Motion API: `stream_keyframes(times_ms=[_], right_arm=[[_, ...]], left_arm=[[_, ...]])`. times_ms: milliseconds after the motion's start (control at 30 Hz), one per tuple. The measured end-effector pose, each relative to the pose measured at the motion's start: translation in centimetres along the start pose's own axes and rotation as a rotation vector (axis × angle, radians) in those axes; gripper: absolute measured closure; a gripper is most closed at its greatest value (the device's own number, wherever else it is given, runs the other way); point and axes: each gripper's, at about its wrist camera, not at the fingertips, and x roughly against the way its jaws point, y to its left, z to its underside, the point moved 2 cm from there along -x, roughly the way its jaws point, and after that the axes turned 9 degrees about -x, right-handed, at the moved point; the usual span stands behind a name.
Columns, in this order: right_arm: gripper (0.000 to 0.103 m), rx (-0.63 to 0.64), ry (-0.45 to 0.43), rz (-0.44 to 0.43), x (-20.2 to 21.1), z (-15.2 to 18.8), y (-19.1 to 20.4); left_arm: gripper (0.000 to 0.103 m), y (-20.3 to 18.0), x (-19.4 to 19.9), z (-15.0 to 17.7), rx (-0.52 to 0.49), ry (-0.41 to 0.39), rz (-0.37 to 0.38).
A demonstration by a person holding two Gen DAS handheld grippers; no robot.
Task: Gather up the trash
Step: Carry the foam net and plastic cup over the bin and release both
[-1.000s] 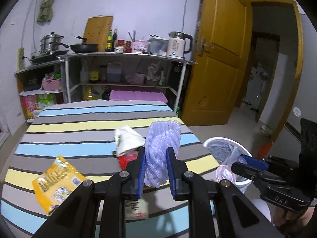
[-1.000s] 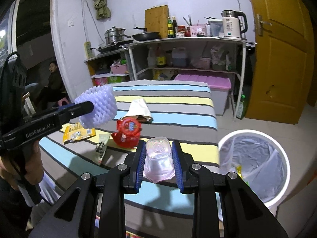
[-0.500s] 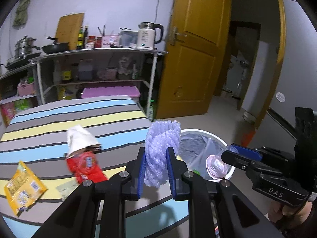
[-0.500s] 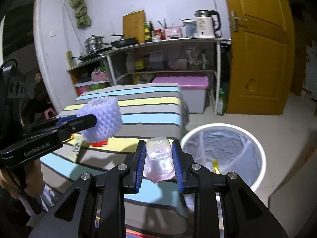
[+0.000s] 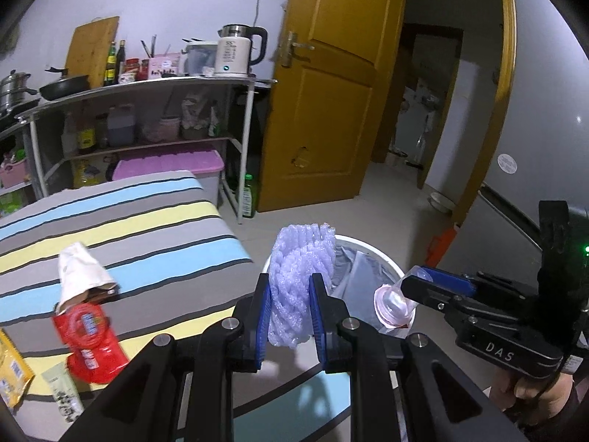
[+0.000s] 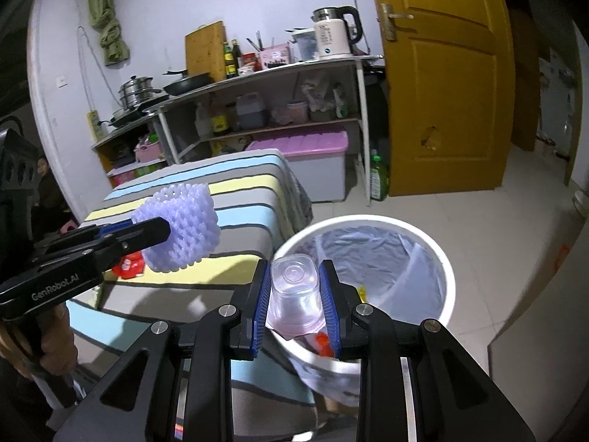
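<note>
My left gripper (image 5: 291, 294) is shut on a lilac foam fruit net (image 5: 300, 276), held over the table's right edge close to the near rim of the white bin (image 5: 371, 248). My right gripper (image 6: 294, 294) is shut on a clear plastic cup (image 6: 294, 291), bottom facing the camera, just above the near rim of the same bin (image 6: 441, 258), which has a grey liner and scraps inside. In the right wrist view the left gripper (image 6: 162, 230) with the foam net (image 6: 180, 226) sits to the left over the table. The right gripper (image 5: 408, 289) and its cup (image 5: 392, 304) show in the left wrist view.
On the striped tablecloth (image 5: 129, 217) lie a white paper cup (image 5: 79, 276), a red wrapper (image 5: 90, 339), a yellow packet (image 5: 11, 372) and a pale sachet (image 5: 64, 394). Behind stand a metal shelf rack (image 5: 147, 84) with a kettle, and a yellow door (image 5: 331, 110). A seated person (image 6: 46, 188) is at far left.
Both grippers have swung right from over the table toward the bin, each keeping its load. The bin now sits directly ahead of the cup and beside the foam net.
</note>
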Motion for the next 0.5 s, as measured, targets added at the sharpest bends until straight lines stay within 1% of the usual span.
stream_keyframes(times_ms=[400,500], right_arm=[[0.075,-0.059,0.019,0.052,-1.2,-0.4,-3.7],[0.075,-0.068,0.026,0.066,-1.7,-0.5,-4.3]], left_arm=[[0.082,-2.3,-4.2,-0.7,-0.036,0.036,0.056],[0.082,-2.6,-5.0,-0.8,-0.042,0.042,0.059]])
